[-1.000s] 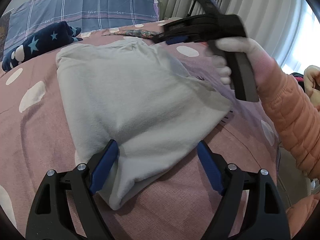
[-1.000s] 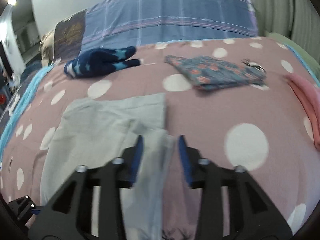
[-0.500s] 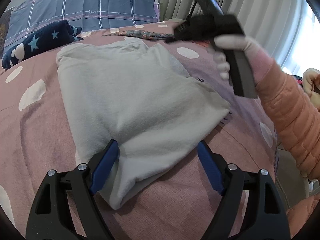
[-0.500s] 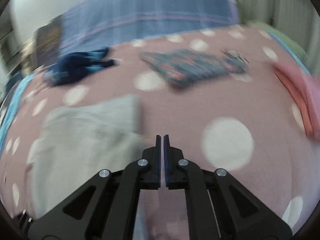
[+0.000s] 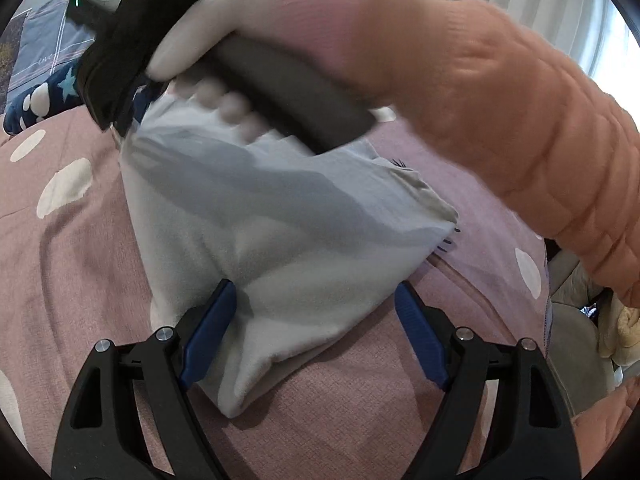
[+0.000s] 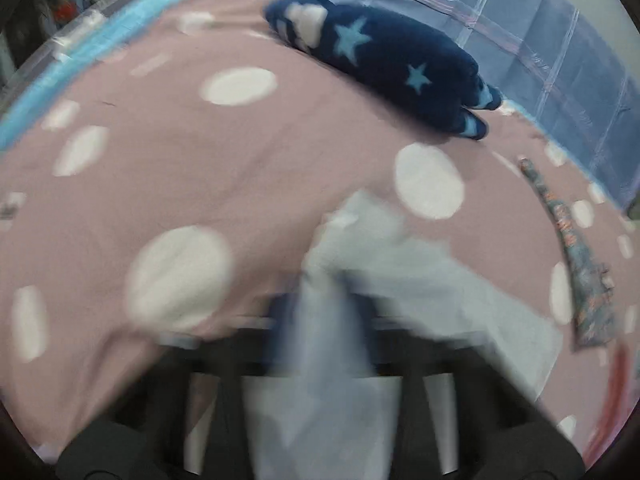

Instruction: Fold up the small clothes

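Grey cloth [image 6: 400, 272] was newly pinched in the right gripper [image 6: 320, 320], carried across (blurred); left gripper [image 5: 316, 332] stood open astride it.

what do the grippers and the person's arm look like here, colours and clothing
The left gripper has black plastic arms with cut-out openings, silver pivot screws and blue finger pads. The right gripper, blurred, is a black body on a thick dark handle with a small green light. The hand holding it wears a pale glove and a quilted orange sleeve.

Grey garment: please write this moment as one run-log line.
grey garment: half folded | right gripper: shut on far corner | left gripper: open
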`<state>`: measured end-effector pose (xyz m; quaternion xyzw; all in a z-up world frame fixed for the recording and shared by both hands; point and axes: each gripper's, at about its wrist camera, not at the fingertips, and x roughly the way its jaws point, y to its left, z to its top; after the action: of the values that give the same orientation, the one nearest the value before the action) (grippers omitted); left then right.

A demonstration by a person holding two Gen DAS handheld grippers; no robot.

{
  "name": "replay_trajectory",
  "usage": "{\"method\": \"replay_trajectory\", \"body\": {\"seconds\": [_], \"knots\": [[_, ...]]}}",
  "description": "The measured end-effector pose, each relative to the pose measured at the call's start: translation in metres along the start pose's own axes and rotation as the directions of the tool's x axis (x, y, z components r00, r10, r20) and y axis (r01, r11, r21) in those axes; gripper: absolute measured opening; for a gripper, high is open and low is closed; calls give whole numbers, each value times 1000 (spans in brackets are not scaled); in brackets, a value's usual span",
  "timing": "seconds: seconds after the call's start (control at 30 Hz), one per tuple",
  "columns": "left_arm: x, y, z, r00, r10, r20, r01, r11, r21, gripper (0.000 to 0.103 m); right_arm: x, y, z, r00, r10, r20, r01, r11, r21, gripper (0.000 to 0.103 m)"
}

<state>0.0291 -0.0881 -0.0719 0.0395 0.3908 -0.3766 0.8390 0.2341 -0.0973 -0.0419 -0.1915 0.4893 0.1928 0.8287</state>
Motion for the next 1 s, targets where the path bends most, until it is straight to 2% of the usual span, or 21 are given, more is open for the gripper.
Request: {"method": "replay_trajectory", "body": {"seconds": [0.07, 0.1, 0.2, 0.23, 0.27, 0.3, 0.37, 0.47, 0.53, 0.57, 0.6, 0.63, 0.67, 0.7, 0.73, 0.77, 0.83, 0.87, 0.9, 1.0], "knots": [[0, 1, 0, 1000, 8, 1, -8, 1000, -2, 82, 16, -13, 9, 995, 100, 0, -99, 989, 108, 9], [-1, 1, -1, 1000, 6, 0, -6, 1000, -3, 82, 17, -16, 10, 992, 124, 5, -124, 983, 137, 10], [-1, -2, -2, 1000, 7, -3, -7, 1000, 6, 82, 5, -24, 9, 982, 158, 101, -173, 971, 166, 15], [-1, -3, -2, 1000, 9, -3, -9, 1000, 8, 82, -2, -30, 7, 980, 162, 113, -181, 965, 191, 23], [-1, -4, -2, 1000, 11, -3, -11, 1000, 10, 82, -14, -41, 0, 977, 165, 135, -194, 951, 239, 25], [-1, -4, -2, 1000, 11, -3, -11, 1000, 9, 82, -25, -48, -5, 975, 158, 156, -195, 947, 256, 25], [-1, -5, -1, 1000, 8, -2, -8, 1000, 6, 82, -54, -61, -21, 977, 90, 193, -137, 960, 244, 25], [-6, -6, -2, 1000, 4, 15, -4, 1000, -2, 81, -77, -82, -50, 980, 32, 195, -81, 965, 249, 26], [-17, 0, -1, 999, -32, 32, 33, 999, -31, 63, -85, -96, -78, 982, 24, 189, -77, 958, 277, 26], [-22, 3, 0, 997, -72, 40, 74, 996, -53, 41, -88, -106, -98, 982, 43, 186, -100, 947, 305, 26], [-30, 8, 3, 991, -125, 54, 129, 988, -83, 31, -87, -113, -113, 981, 71, 183, -128, 937, 324, 26], [-35, 11, 7, 988, -138, 69, 144, 985, -95, 29, -85, -117, -127, 979, 95, 179, -152, 928, 339, 26], [-42, 14, 13, 988, -124, 92, 132, 987, -91, 29, -77, -121, -145, 981, 100, 164, -153, 923, 354, 26], [-46, 17, 20, 990, -81, 113, 89, 993, -72, 29, -70, -126, -156, 986, 82, 145, -131, 920, 370, 23], [-46, 20, 25, 992, -39, 118, 46, 997, -64, 29, -61, -132, -165, 990, 62, 130, -109, 912, 396, 13], [-38, 27, 30, 995, 4, 95, 2, 998, -66, 29, -52, -142, -175, 985, 79, 151, -138, 892, 431, 11], [-12, 37, 27, 999, 43, -16, -44, 996, -83, 29, -47, -153, -185, 971, 113, 212, -205, 851, 484, 5], [0, 40, 22, 998, 50, -48, -55, 994, -92, 29, -48, -156, -188, 967, 117, 225, -219, 835, 504, 5], [-1, 38, 17, 999, 53, -4, -53, 995, -79, 31, -50, -155, -188, 967, 109, 231, -215, 835, 507, 5], [-13, 24, 15, 996, 85, -8, -85, 995, -50, 36, -66, -145, -192, 970, 50, 238, -165, 854, 493, 6]]}}
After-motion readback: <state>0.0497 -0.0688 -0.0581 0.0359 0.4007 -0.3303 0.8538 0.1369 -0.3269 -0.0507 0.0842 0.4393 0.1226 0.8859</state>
